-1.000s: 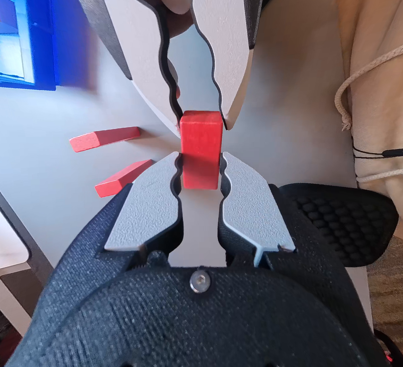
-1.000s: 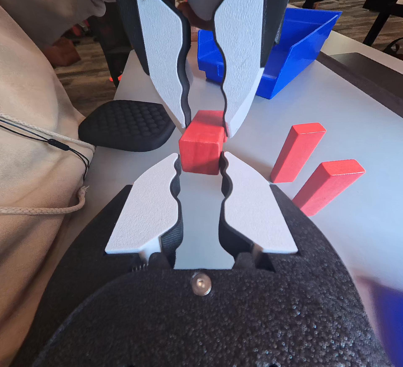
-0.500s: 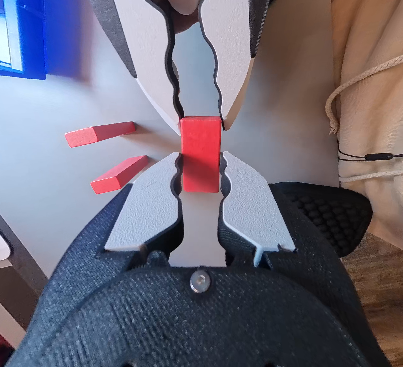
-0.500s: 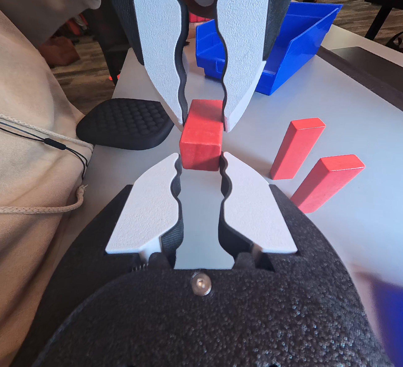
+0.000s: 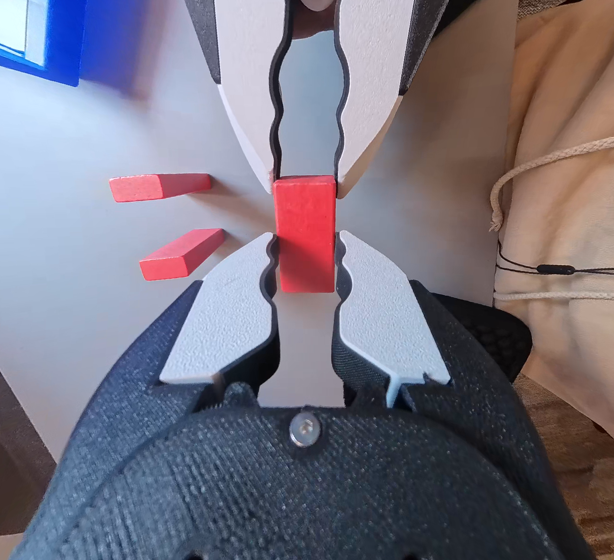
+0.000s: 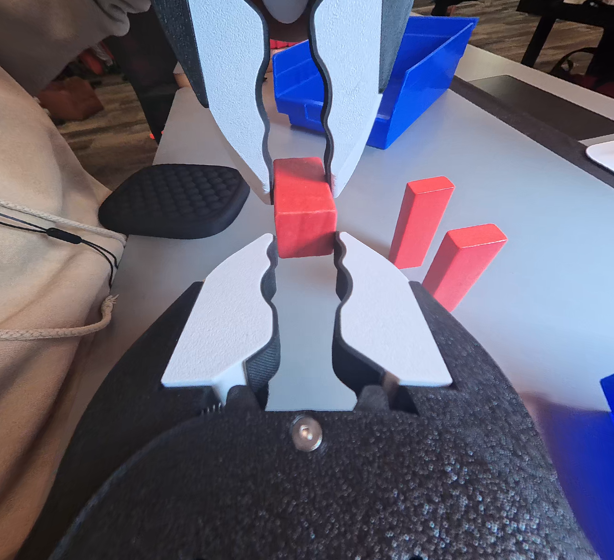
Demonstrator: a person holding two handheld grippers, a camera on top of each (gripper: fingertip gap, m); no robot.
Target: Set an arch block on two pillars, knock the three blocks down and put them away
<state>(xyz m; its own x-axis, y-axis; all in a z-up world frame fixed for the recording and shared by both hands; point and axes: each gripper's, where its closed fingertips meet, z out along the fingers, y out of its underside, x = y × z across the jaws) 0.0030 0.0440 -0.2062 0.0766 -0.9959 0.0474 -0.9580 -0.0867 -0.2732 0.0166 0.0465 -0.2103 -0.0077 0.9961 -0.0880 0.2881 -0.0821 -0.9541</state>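
Overhead, both tongs pinch one red block from opposite ends, holding it clear above the grey desk. Left tongs grip the near end in their own view, right tongs the other. Two red pillar blocks stand upright side by side, apart, just beside it. Behind sits a blue bin.
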